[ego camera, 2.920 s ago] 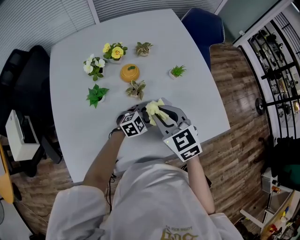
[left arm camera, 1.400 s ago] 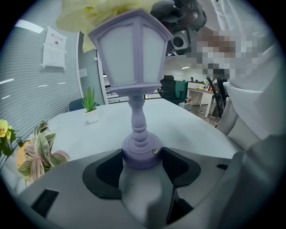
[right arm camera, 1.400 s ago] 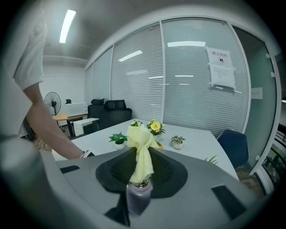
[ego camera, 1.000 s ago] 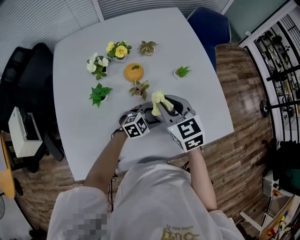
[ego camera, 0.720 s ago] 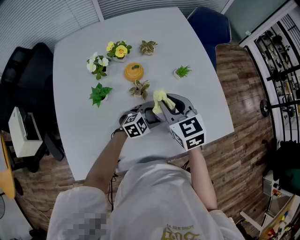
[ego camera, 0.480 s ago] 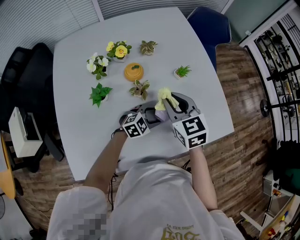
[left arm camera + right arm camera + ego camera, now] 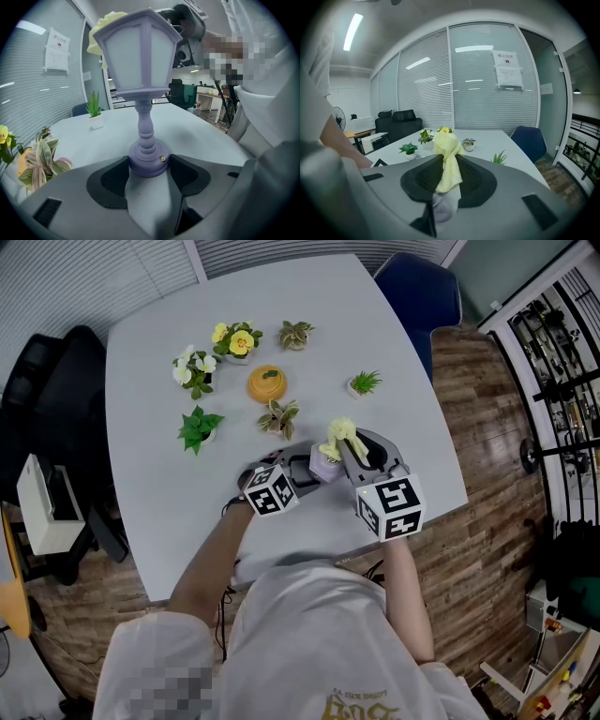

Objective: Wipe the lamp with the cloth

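scanning for writing: two paper notices [image 7: 506,69] taped to the glass wall, print too small to read. black-and-white square markers [image 7: 389,507] on each gripper's cube, no brand seen. lamp [image 7: 139,70], lilac lantern type, stands upright on the pale table [image 7: 159,474] near the person's edge, long axis vertical, lantern head up. left gripper [image 7: 149,169] jaws clamped on its round base, one pad each side. right gripper [image 7: 446,183] jaws pinched together on the yellow cloth [image 7: 448,154], which bunches past the tips by the lantern's top. contact unclear.
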{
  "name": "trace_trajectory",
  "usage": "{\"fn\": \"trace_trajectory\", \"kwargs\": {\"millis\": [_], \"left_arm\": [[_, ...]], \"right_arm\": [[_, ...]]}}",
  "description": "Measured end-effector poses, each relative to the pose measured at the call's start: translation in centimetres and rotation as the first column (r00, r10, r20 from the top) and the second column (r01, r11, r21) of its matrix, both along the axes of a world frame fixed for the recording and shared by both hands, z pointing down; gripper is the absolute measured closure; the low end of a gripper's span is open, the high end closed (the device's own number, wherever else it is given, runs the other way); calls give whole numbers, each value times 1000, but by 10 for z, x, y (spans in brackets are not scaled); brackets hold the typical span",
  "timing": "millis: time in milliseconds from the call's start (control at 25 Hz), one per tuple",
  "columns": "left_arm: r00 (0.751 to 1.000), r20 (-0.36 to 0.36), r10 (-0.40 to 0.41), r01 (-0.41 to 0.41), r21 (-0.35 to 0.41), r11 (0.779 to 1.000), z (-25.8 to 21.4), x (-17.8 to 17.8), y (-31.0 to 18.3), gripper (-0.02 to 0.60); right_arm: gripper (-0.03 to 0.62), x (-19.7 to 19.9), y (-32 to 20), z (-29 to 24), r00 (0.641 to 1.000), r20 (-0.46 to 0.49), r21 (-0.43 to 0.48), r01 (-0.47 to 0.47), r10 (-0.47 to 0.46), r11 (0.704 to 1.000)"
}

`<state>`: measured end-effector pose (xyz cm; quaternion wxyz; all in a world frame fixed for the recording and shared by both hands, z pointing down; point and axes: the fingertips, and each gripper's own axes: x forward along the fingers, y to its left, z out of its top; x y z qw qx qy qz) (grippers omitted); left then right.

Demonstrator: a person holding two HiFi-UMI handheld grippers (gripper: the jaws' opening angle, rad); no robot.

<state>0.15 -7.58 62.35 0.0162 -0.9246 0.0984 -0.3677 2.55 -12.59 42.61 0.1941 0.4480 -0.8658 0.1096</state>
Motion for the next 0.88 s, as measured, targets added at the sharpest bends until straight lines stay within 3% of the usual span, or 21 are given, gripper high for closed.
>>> {"fn": "trace_trajectory", "kwargs": {"millis": [880], "left_arm": [[1000,1,-1,1,1,1000,1,0,0,300]], "right_arm": [[508,26,5,15,995,45,-29,-87,88,996]]}}
